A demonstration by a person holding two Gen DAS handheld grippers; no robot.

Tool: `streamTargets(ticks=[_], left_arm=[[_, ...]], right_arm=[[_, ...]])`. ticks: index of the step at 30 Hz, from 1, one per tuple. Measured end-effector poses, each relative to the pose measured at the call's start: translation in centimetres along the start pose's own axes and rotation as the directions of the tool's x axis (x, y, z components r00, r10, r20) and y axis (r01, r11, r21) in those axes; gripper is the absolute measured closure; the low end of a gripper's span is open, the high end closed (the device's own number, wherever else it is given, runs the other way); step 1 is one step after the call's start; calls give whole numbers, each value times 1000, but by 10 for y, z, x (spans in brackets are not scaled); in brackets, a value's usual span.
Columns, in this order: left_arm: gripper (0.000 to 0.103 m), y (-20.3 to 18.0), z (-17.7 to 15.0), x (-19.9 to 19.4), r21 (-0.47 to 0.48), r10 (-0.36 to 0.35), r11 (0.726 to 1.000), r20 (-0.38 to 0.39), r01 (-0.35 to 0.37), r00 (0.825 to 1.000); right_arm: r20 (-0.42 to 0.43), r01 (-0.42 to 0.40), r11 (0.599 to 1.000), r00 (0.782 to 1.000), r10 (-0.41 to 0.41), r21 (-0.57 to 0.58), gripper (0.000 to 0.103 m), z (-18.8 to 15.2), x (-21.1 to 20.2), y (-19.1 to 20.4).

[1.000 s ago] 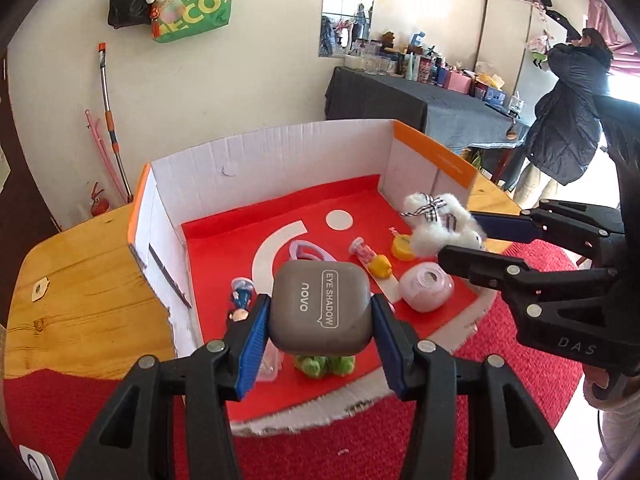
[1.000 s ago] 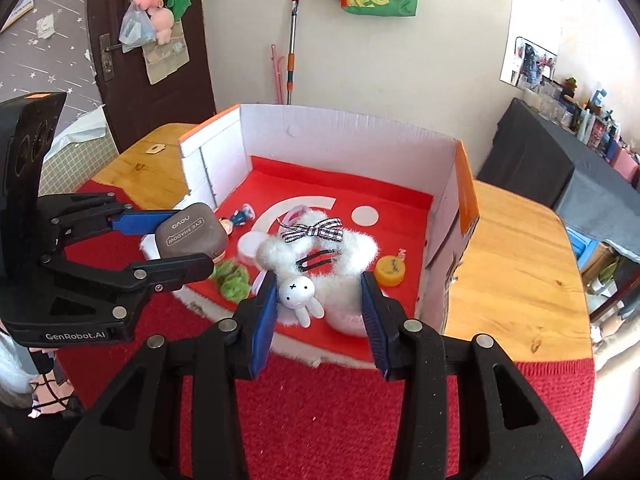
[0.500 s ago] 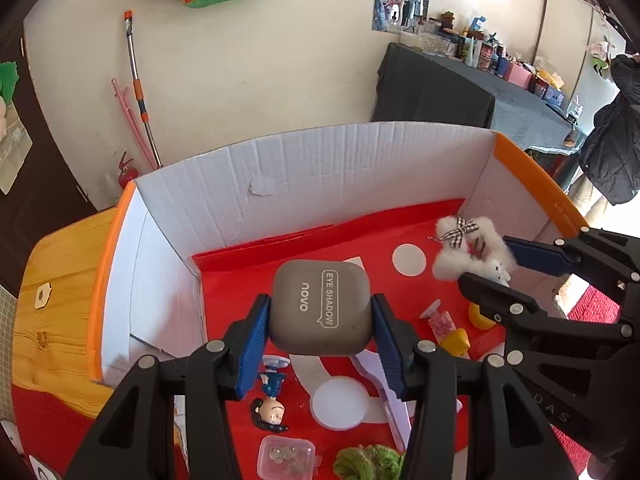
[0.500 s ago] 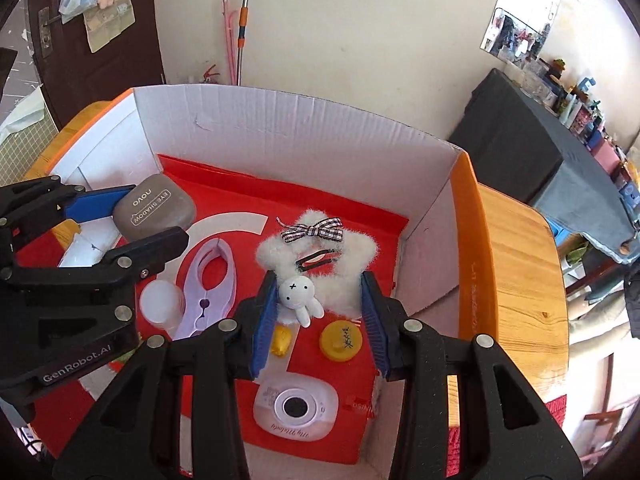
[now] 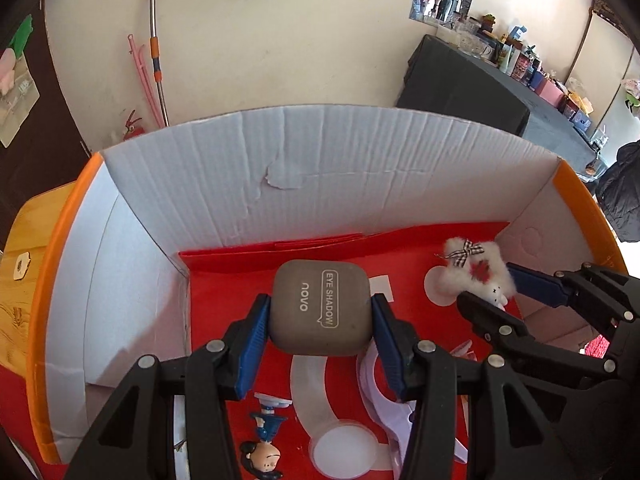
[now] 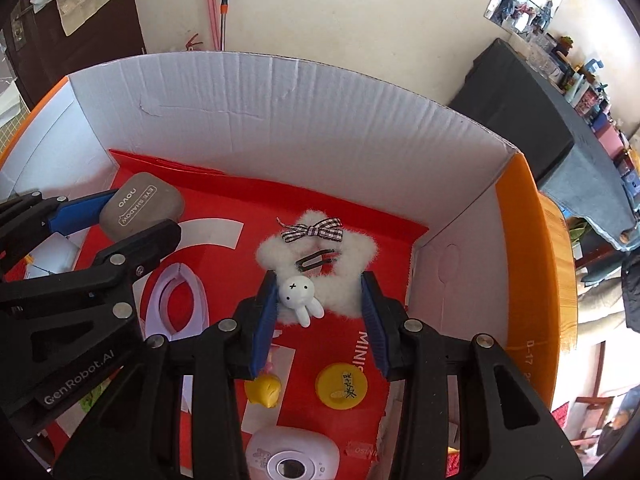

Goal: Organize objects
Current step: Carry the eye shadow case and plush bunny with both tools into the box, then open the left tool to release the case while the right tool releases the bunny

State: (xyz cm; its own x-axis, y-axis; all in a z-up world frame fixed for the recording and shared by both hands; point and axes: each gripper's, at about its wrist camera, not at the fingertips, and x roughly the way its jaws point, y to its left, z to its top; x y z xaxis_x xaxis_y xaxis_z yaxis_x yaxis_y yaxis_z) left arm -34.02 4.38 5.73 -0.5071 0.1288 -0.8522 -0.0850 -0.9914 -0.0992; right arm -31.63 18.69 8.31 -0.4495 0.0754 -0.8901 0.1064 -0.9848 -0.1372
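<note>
My left gripper [image 5: 320, 320] is shut on a grey eye shadow case [image 5: 320, 306] and holds it above the red floor of a white cardboard box [image 5: 320, 168], near the back left corner. The case [image 6: 140, 206] also shows at the left of the right wrist view, between the left gripper's fingers [image 6: 80, 210]. My right gripper [image 6: 320, 300] is shut on a fluffy white star hair clip [image 6: 344, 264] with a checked bow and a small white bunny, held over the box's right side. The clip [image 5: 476, 270] appears at the right in the left wrist view.
On the red floor lie a doll figure [image 5: 262, 446], a white round lid [image 5: 344, 450], a lilac plastic ring piece [image 6: 176, 300], a yellow duck [image 6: 264, 390], a yellow cap [image 6: 342, 386] and a white toy camera [image 6: 292, 458]. Orange-edged box walls [image 6: 516, 264] rise on three sides.
Both grippers moved forward and down from the box's open front to deep inside it, each still holding its object. The back wall now looms close.
</note>
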Motion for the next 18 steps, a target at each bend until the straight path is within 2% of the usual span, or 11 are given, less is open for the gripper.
streamTargets(ticks=[10,18], left_arm=[[51,7,0,19,-54,-14,998,-57,11,998],[51,8,0,22,-46,-9,999,-58,7,998]], right_arm=[[-49,21,1000,999,-22,-15,65,4,14,5],[-67,16,1000,998,-17,-16,64,1,19,8]])
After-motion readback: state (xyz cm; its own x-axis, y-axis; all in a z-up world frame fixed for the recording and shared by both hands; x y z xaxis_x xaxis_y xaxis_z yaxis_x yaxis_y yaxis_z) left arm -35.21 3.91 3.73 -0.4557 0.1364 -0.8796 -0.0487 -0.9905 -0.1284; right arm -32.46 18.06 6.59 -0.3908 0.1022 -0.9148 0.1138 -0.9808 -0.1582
